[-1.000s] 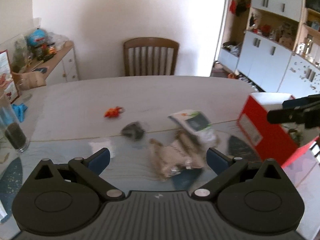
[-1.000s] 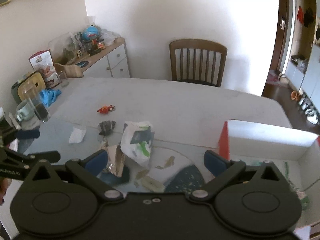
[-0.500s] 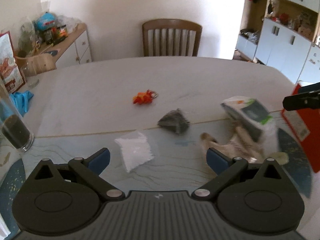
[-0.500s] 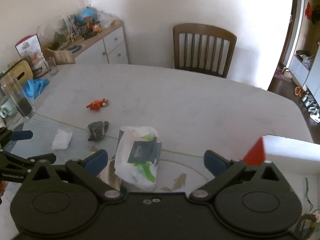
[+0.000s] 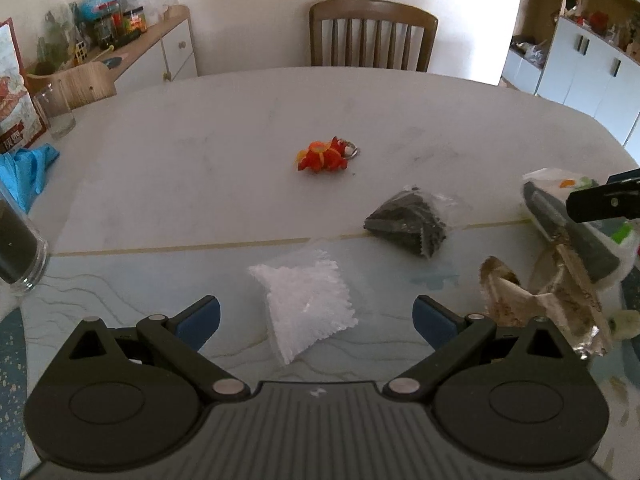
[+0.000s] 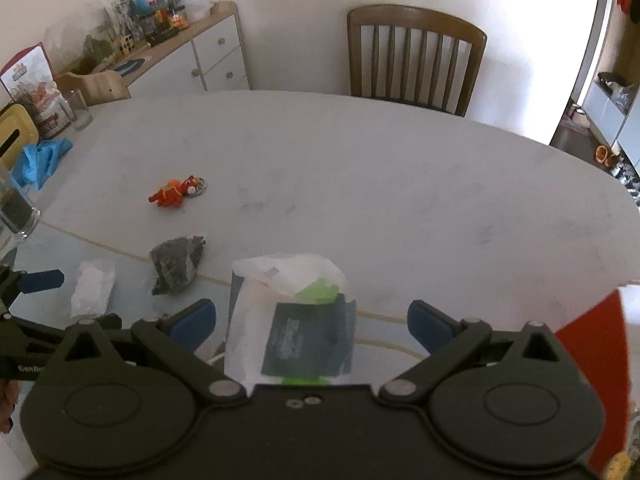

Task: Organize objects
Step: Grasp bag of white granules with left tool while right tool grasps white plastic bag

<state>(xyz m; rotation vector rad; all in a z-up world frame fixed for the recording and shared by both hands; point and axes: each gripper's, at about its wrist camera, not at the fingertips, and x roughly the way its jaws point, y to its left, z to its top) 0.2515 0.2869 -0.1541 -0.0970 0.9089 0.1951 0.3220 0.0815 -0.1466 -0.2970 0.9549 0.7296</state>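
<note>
My left gripper (image 5: 316, 316) is open, its blue pads either side of a clear bag of white crystals (image 5: 306, 300) lying on the table, not touching it. Beyond lie a dark grey pouch (image 5: 408, 226) and an orange-red toy keychain (image 5: 324, 156). A crumpled brown-and-foil wrapper (image 5: 544, 304) lies to the right. My right gripper (image 6: 312, 326) is open over a white bag with a dark green label (image 6: 296, 320); its pads stand apart from the bag. The same white bag (image 5: 576, 224) shows at the left view's right edge.
A red box (image 6: 596, 360) stands at the right edge. A glass with dark contents (image 5: 16, 248) and blue gloves (image 5: 24, 168) sit at the left. A wooden chair (image 5: 372, 34) stands beyond the table (image 5: 240, 120); a cluttered sideboard (image 6: 168, 52) at back left.
Both grippers swung left and lower over the table. The crystal bag now lies between the left pads; the white bag sits between the right pads. The red box slid to the frame edge.
</note>
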